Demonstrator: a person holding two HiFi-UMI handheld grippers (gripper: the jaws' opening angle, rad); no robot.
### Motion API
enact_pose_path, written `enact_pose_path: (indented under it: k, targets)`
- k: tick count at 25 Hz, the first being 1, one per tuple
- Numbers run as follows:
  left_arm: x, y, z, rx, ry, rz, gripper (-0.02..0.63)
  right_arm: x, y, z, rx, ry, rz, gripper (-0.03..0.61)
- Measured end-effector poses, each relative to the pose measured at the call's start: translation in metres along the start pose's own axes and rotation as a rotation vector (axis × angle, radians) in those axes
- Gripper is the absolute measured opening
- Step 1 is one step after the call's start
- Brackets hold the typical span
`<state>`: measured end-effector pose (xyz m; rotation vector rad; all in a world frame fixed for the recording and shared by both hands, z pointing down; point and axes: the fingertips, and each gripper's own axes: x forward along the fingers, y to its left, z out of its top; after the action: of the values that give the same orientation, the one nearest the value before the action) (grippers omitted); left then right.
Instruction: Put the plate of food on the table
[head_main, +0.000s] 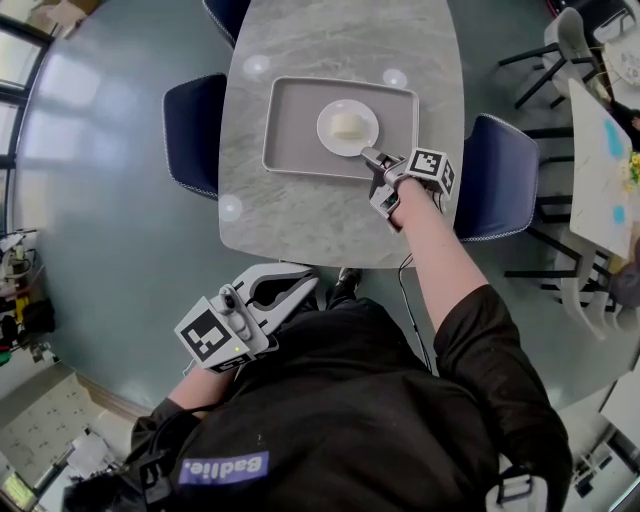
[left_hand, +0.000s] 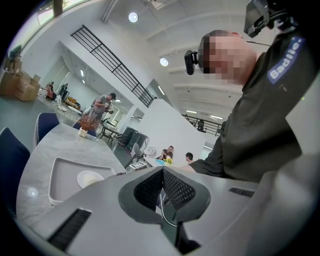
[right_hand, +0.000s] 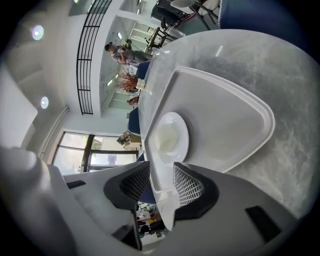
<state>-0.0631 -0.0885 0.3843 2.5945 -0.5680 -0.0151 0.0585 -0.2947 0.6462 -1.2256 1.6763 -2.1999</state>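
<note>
**Plate of food down on the surface, riding on its tray; letting go looks like what is left.**

The plate (head_main: 347, 127) is small, round, white and glossy, with a pale, soft-looking mound of food (head_main: 346, 125) at its middle. It sits inside a matte grey tray (head_main: 292, 150), rectangular with rounded corners and a raised rim, which lies flat on the polished, grey-marbled surface (head_main: 300, 215). The right gripper (head_main: 372, 158) comes in at the plate's 5 o'clock, its mesh-padded jaws clamped on the tray's near rim, not on the plate. By my reading the setting-down is done and only the release remains, unless the plate must come off the tray. The left gripper (head_main: 300, 290) hangs off the surface at its 7 o'clock, jaws together on nothing. Padded dark blue chairs (head_main: 195, 130) stand at 9 and 3 o'clock.
</note>
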Motion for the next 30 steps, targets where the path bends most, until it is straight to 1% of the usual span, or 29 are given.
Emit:
enact_pose_path:
  k: [3, 7, 12, 14, 16, 19, 26, 30]
  targets:
    - [0.002, -0.006, 0.005, -0.002, -0.015, -0.024, 0.006, -0.008, 0.009, -0.01, 0.002, 0.006, 0.043, 0.149]
    - [0.002, -0.013, 0.003, 0.015, 0.0, -0.03, 0.006, -0.021, 0.019, -0.024, 0.0, 0.019, 0.089, 0.149]
    - [0.001, -0.026, 0.011, 0.019, -0.027, -0.061, 0.006, -0.037, 0.033, -0.04, -0.014, 0.023, 0.142, 0.147]
    - [-0.001, -0.027, 0.011, 0.027, -0.025, -0.066, 0.006, -0.041, 0.042, -0.047, -0.022, 0.031, 0.176, 0.146]
    - [-0.002, -0.026, 0.009, 0.033, -0.012, -0.064, 0.006, -0.046, 0.051, -0.053, -0.04, 0.04, 0.208, 0.123]
    - [-0.003, -0.026, 0.006, 0.037, 0.005, -0.06, 0.006, -0.058, 0.061, -0.065, -0.068, 0.043, 0.227, 0.087]
    - [0.001, -0.036, 0.01, 0.05, 0.001, -0.092, 0.006, -0.093, 0.074, -0.092, -0.071, 0.033, 0.3, 0.044]
    - [0.001, -0.037, 0.014, 0.057, 0.0, -0.101, 0.006, -0.111, 0.085, -0.1, -0.076, 0.014, 0.345, 0.029]
